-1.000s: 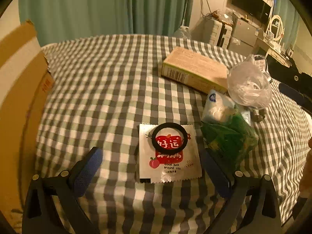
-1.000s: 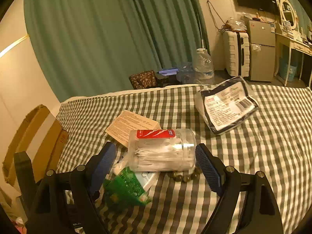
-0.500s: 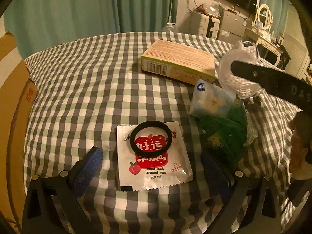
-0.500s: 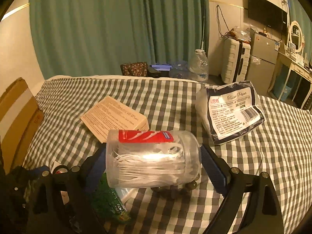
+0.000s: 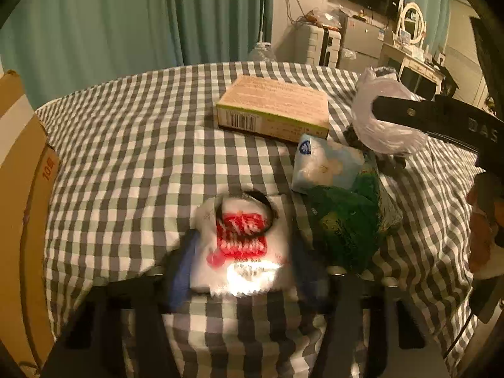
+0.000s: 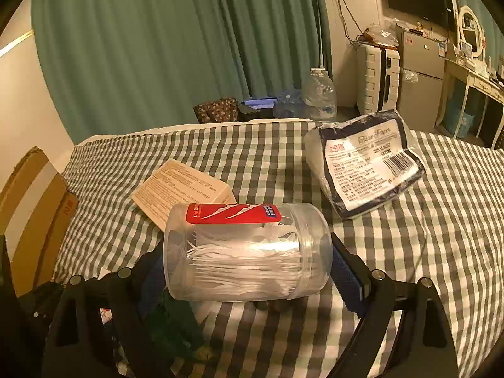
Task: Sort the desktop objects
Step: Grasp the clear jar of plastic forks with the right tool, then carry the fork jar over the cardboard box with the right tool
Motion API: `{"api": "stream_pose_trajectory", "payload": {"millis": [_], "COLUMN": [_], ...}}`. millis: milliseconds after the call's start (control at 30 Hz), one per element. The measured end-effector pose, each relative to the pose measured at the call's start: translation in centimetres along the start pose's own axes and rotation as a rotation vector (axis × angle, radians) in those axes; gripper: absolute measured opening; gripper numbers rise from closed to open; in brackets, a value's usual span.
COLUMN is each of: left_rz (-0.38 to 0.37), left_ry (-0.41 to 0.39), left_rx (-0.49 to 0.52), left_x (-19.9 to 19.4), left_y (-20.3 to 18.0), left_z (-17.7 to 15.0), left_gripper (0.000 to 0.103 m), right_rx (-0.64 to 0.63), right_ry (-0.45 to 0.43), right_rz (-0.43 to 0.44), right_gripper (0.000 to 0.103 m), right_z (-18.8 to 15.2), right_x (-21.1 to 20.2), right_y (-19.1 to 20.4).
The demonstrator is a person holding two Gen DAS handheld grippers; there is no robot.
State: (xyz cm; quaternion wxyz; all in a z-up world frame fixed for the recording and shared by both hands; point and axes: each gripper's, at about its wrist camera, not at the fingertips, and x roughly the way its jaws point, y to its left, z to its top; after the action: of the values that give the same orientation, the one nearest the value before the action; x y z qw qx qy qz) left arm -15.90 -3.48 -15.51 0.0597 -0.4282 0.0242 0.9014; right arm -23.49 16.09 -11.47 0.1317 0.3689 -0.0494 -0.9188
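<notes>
While the checked bedcover (image 5: pixel 132 145) carries all the loose items, the left gripper (image 5: pixel 242 271) is seen low over its near edge with its jaws just having been closing; the white sachet with red print (image 5: pixel 242 245) lies between the blue pads (image 5: pixel 181 271), bowed upward at its middle, and the pads appear to press on its two sides, though blur hides the exact contact. A black ring (image 5: pixel 249 208) rests on the sachet's far part. Just beside the sachet toward the right edge, a green packet (image 5: pixel 343 230) is noted, with a small white pouch (image 5: pixel 324 163) touching its far side. A tan carton (image 5: pixel 274 107) lies flat further toward the far edge. In the right wrist view, the right gripper (image 6: pixel 249 261) is held spread wide around a clear jar of white floss picks (image 6: pixel 245 252), which lies on its side crosswise between the pads; whether the pads touch the jar's ends cannot be told, and the jaws have just been closing slightly. The jar bears a red and blue label. The tan carton (image 6: pixel 182 189) sits just behind the jar, and a dark-edged tissue pack (image 6: pixel 365 170) is propped near the far right part of the cover, well apart from the jar. A cardboard box (image 6: pixel 34 214) stands off the left edge.
</notes>
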Motion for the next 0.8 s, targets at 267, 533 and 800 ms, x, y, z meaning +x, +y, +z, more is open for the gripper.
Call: {"api": "stream_pose_trajectory", "payload": {"millis": [267,533,800], "left_rz": [0.009,-0.002,-0.037], "left_ry": [-0.013,-0.125,-0.057], "left_rx": [-0.014,-0.036,-0.020], "left_x": [-1.6,-5.8,-4.1], "left_y": [1.2,1.8,0.9], "left_z": [-0.4,0.0,0.4], "left_gripper": [0.007,0.006,0.007], "right_rx": [0.032,0.056,0.076], "right_ry": [-0.036,-0.082,-0.089], "right_rz": [0.019,0.036,0.064], "right_gripper": [0.090,0.090,0.090], "right_z": [-0.3,-0.4,-2.3], "right_x": [-3.4,-7.1,-11.4], "right_y": [-0.4,-0.3,0.6]}}
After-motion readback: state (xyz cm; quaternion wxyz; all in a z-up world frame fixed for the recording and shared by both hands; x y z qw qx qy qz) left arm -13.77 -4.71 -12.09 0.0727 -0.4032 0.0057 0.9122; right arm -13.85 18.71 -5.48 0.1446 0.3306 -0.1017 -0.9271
